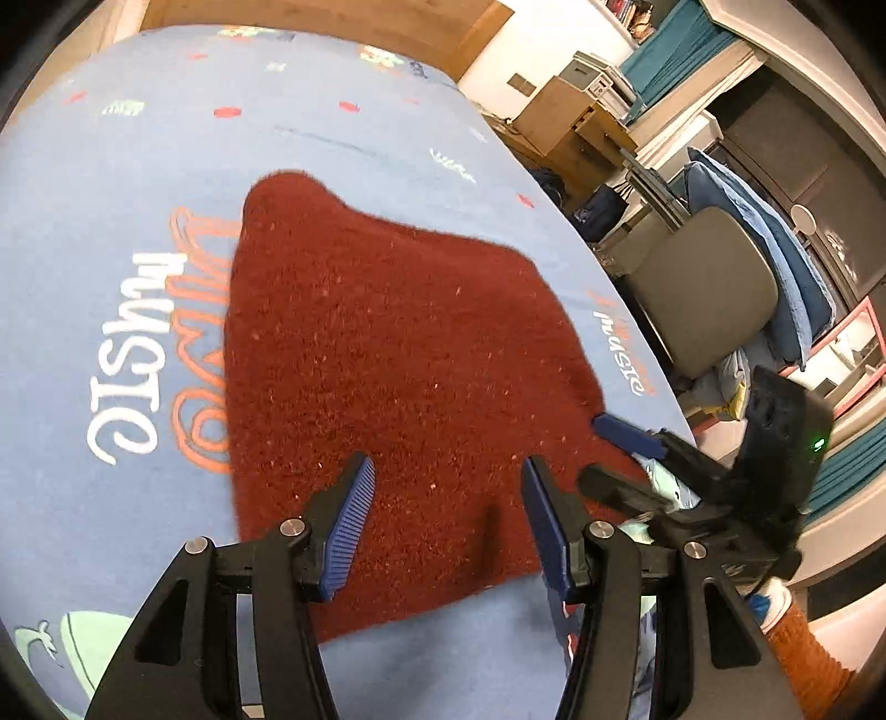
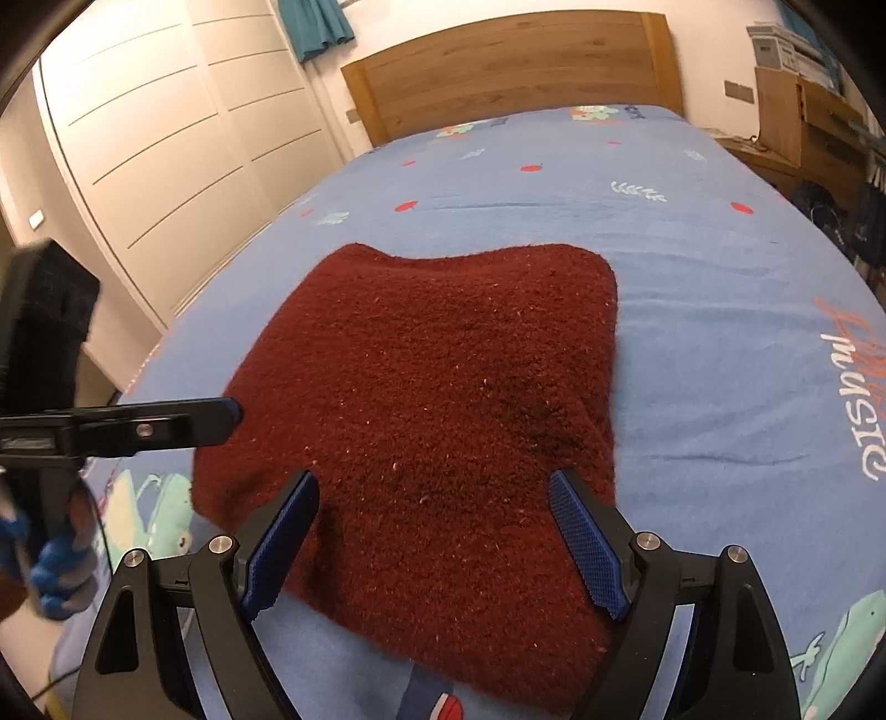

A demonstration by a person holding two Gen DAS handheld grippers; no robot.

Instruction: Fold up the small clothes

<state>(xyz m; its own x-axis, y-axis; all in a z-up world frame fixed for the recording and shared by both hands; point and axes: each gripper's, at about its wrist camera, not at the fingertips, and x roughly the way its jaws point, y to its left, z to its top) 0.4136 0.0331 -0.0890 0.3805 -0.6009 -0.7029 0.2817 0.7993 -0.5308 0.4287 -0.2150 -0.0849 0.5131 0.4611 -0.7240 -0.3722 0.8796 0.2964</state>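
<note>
A dark red fleece garment [image 1: 387,360] lies spread flat on the blue printed bedsheet [image 1: 138,194]. My left gripper [image 1: 448,498] hovers over the garment's near edge, jaws apart with nothing between the blue pads [image 1: 346,531]. In the left wrist view my right gripper [image 1: 590,451] reaches over the garment's right corner. The right wrist view shows the same garment [image 2: 432,387], with the right gripper [image 2: 434,498] open wide above its near edge and holding nothing. My left gripper [image 2: 235,412] appears side-on at the garment's left edge, held by a hand in a blue glove [image 2: 55,565].
A wooden headboard [image 2: 509,66] closes the far end of the bed. White wardrobe doors [image 2: 166,138] stand to the left. Past the bed's right edge stand a grey chair [image 1: 703,288], a wooden desk with boxes [image 1: 576,122] and teal curtains [image 1: 675,50].
</note>
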